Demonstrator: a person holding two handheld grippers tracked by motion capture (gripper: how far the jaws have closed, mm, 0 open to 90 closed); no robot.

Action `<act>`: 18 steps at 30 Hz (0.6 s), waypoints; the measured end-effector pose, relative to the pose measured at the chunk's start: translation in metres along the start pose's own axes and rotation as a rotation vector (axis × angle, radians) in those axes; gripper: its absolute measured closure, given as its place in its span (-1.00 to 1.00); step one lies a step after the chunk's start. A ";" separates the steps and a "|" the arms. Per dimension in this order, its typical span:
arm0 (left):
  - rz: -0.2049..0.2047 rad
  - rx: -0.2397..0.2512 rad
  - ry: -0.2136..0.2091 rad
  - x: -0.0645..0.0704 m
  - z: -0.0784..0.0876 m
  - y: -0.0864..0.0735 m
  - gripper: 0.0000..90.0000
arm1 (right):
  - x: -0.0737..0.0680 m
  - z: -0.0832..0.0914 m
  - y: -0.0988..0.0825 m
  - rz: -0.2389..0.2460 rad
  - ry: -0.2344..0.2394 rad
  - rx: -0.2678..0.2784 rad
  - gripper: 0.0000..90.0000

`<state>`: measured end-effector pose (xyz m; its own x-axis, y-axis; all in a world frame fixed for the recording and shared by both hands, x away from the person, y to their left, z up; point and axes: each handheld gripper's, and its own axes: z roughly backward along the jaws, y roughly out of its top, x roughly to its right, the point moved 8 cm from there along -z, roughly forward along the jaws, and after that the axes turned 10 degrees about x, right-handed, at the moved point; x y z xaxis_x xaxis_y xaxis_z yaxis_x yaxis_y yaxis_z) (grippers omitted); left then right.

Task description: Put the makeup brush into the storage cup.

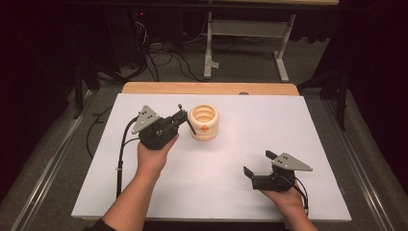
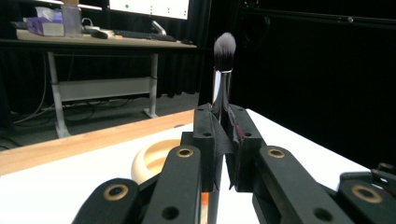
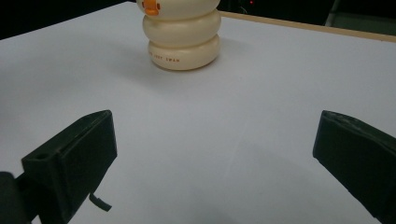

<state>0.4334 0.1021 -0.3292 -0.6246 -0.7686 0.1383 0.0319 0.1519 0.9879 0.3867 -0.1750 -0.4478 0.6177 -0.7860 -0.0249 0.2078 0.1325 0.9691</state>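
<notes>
So right now I've got the makeup brush [image 2: 223,70] pinched in the left gripper [image 1: 179,117], jaws closed tight on the handle low down, bristles at the far end. The cream ribbed holder cup [image 1: 203,122], the one with the little orange duck mark, sits just beside the gripper tips on the white table [image 1: 288,125].

My guess is the job is dropping the brush into that cup. To do it cleanly I'd want the lower handle end lined up over the open mouth before lowering, and come down straight so the handle doesn't catch the rim and tip the cup. It looks light, so a nudge could shove it.

Orientation: from the left gripper view the brush's long axis runs straight out along the jaws, bristle head pointing away from my hand. In the high view it leans toward the cup, handle end down.

Right gripper [image 1: 258,168] is spread wide with nothing in it, parked well apart near the table's front.
</notes>
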 end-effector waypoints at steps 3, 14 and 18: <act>-0.003 0.001 0.005 -0.002 -0.003 0.003 0.85 | 0.000 0.000 0.000 -0.001 -0.001 0.001 -0.97; 0.000 0.006 0.003 -0.002 -0.016 0.010 0.85 | 0.000 0.001 0.000 -0.003 0.000 0.003 -0.97; -0.002 0.007 0.000 -0.001 -0.021 0.012 0.85 | 0.000 0.001 0.000 -0.003 0.000 0.002 -0.97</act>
<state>0.4509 0.0916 -0.3161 -0.6245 -0.7691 0.1361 0.0252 0.1542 0.9877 0.3865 -0.1755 -0.4472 0.6169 -0.7865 -0.0276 0.2082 0.1293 0.9695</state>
